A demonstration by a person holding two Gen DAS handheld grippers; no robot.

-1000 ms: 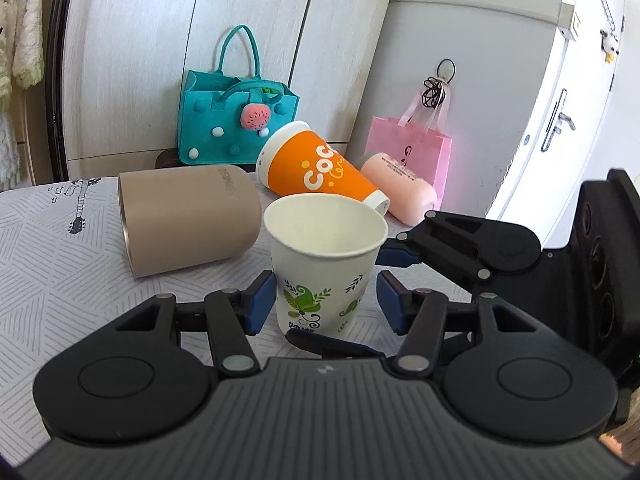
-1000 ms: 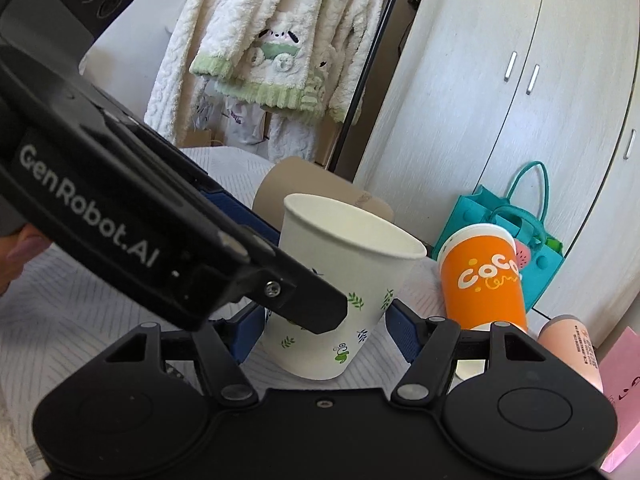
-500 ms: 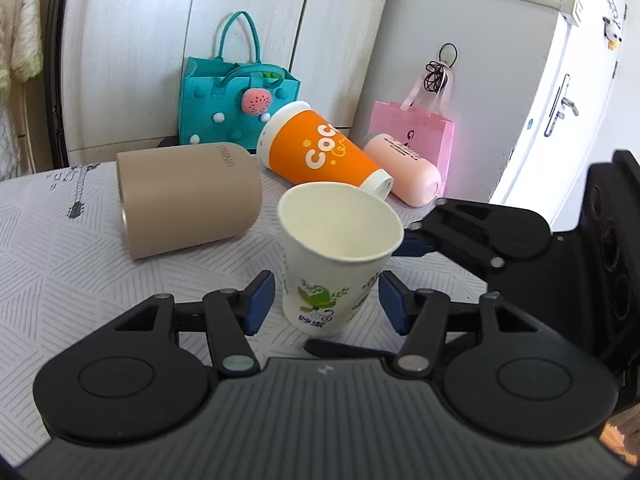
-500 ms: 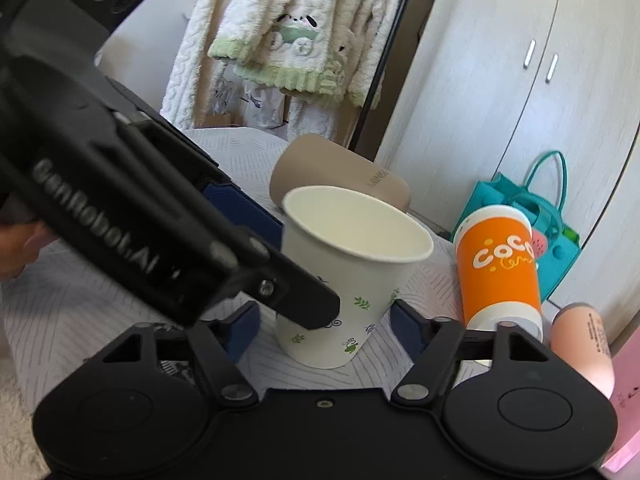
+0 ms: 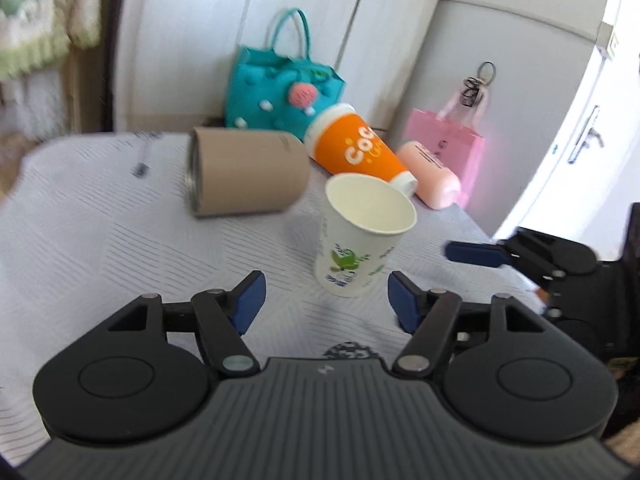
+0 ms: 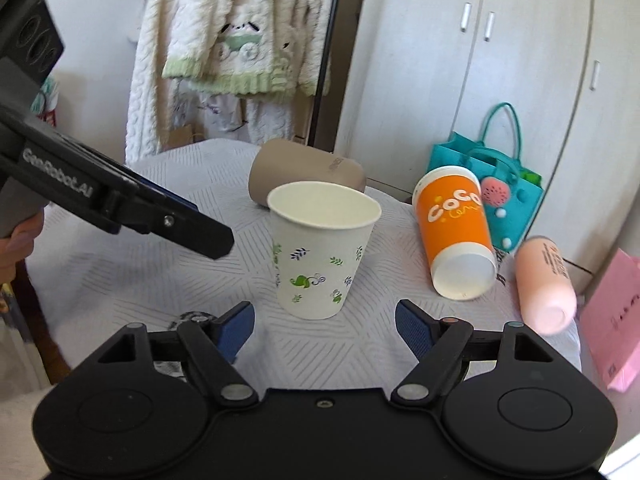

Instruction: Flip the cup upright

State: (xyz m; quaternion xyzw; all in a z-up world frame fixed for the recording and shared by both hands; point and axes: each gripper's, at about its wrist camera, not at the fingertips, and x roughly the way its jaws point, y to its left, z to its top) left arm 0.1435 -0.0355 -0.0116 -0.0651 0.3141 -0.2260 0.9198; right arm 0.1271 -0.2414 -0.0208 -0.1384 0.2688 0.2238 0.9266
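Note:
A white paper cup with green leaf print (image 5: 360, 236) stands upright on the table, mouth up; it also shows in the right wrist view (image 6: 320, 252). My left gripper (image 5: 324, 300) is open and empty, a short way back from the cup. My right gripper (image 6: 324, 324) is open and empty, just short of the cup. The right gripper shows at the right in the left wrist view (image 5: 520, 256). The left gripper shows at the left in the right wrist view (image 6: 120, 200). Neither touches the cup.
A tan cup (image 5: 244, 176), an orange "Coco" cup (image 5: 356, 152) and a pink bottle (image 5: 432, 180) lie on their sides behind the paper cup. A teal bag (image 5: 280, 92) and a pink bag (image 5: 444, 140) stand beyond the table's far edge. The table (image 5: 100, 240) has a white patterned cloth.
Both grippers have drawn back from the paper cup and their jaws have spread wider. The cup stays upright on the table.

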